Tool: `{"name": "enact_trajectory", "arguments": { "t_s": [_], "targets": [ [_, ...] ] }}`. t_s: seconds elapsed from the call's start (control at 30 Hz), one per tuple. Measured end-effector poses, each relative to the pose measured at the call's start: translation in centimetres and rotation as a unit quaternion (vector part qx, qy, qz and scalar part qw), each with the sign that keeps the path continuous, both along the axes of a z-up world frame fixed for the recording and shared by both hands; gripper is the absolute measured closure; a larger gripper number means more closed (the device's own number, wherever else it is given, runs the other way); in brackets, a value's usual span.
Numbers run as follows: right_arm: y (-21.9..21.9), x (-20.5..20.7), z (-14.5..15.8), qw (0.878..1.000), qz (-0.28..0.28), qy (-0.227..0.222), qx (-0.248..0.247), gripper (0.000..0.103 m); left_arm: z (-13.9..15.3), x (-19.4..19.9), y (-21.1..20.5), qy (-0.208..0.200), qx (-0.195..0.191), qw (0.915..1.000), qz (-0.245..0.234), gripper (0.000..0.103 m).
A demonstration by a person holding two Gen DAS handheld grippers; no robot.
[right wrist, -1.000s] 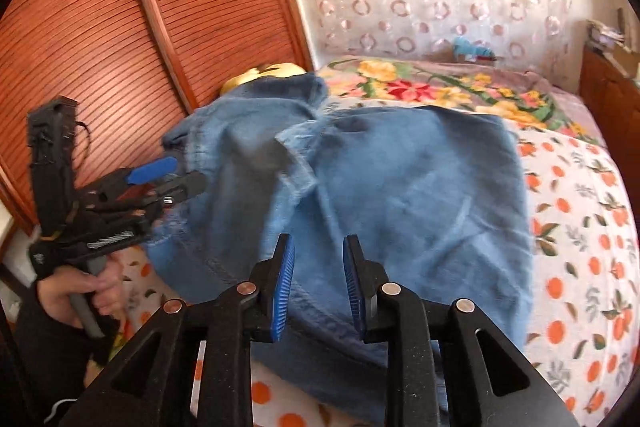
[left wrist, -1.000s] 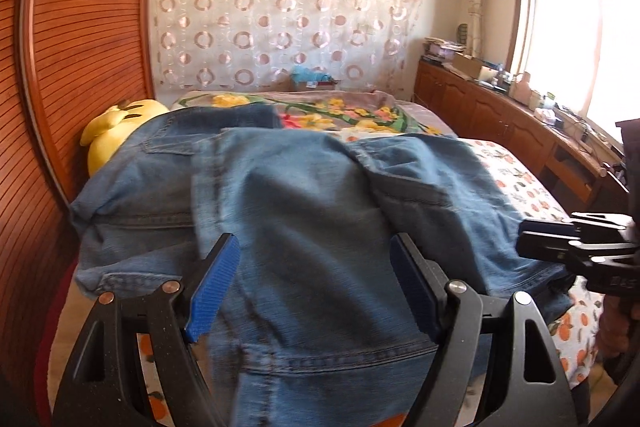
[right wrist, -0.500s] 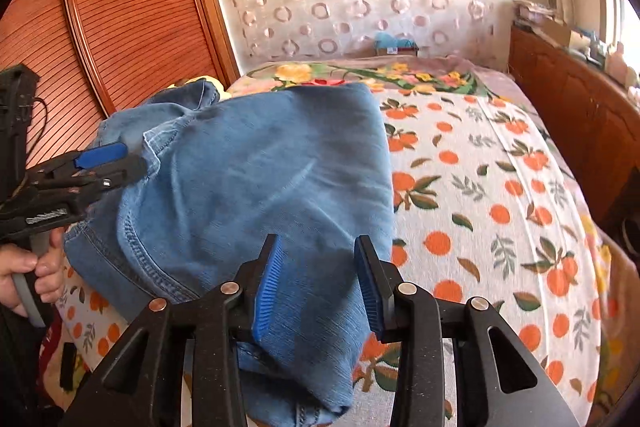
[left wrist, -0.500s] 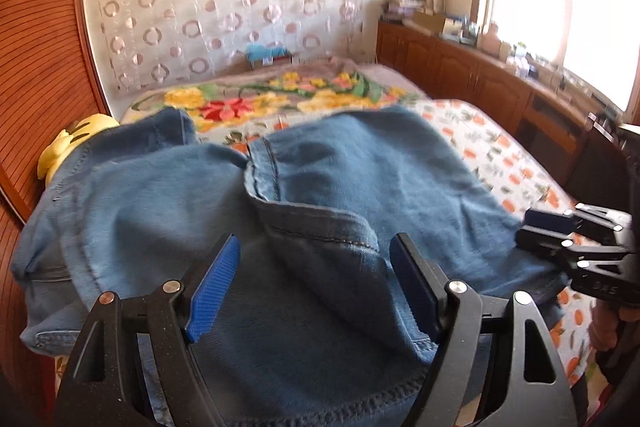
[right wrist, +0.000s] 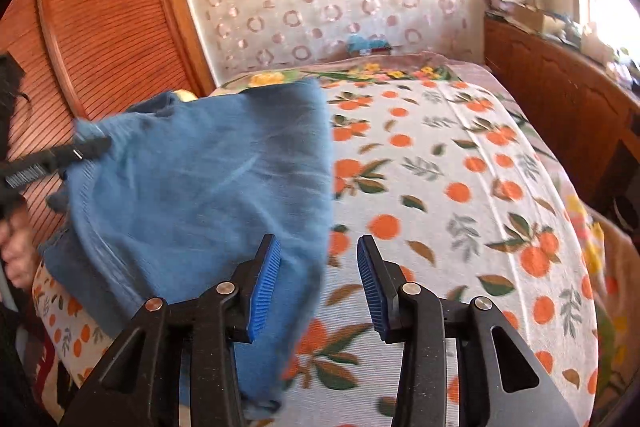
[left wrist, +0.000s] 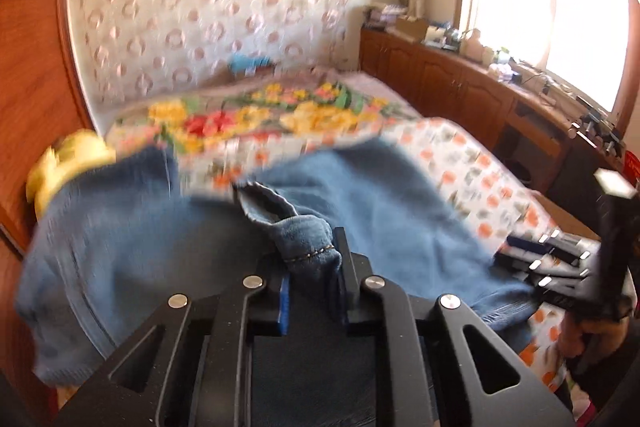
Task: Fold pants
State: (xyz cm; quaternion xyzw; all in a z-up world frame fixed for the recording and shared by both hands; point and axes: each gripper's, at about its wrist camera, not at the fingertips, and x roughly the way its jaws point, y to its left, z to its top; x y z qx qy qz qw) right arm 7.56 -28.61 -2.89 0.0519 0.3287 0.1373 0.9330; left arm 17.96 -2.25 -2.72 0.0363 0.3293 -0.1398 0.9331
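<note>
So I'm partway into the fold on these jeans (right wrist: 208, 187). They're lying bunched on the near left part of the bed (right wrist: 460, 163), on the orange-print sheet, up against the wooden wardrobe door (right wrist: 104, 27) side, with a yellow plush thing (left wrist: 68, 163) peeking out past them.

My left gripper (left wrist: 312, 279) has just been closing, and now it's nipped down on a wad of denim. You can see a stitched hem edge squeezed between the blue pads, sticking up past the fingertips. That grip looks solid from its own camera, though the picture is pretty smeared, so I wouldn't swear how many layers are in there.

My right gripper (right wrist: 320, 283) is a different story. Its jaws have just been opening and they're standing partly apart with nothing clamped. The right edge of the jeans hangs in the gap, close by the left pad, but I can't see either pad pressing on it. So it's empty as far as I can tell.

My read: this is the regrip stage, one corner secured and the other not yet. The next move needs the right gripper to get its pads around that near edge and pinch, then both hands can lift together and carry the fabric over. With only one side held, the cloth will probably just drag and twist.
</note>
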Motion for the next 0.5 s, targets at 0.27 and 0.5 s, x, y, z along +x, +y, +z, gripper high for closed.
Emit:
{"name": "enact_trajectory", "arguments": {
  "t_s": [0.27,0.5],
  "targets": [
    [-1.1,0.1,-0.4,0.999,-0.006,0.015,0.039,0.061,8.5,-1.9,-0.5,-0.078,-0.007,0.9969,-0.010,0.086],
    [-0.9,0.2,-0.6,0.999,-0.004,0.014,0.030,0.061,9.7,-6.6,3.5,-0.106,-0.020,0.9942,0.008,0.086]
  ]
}}
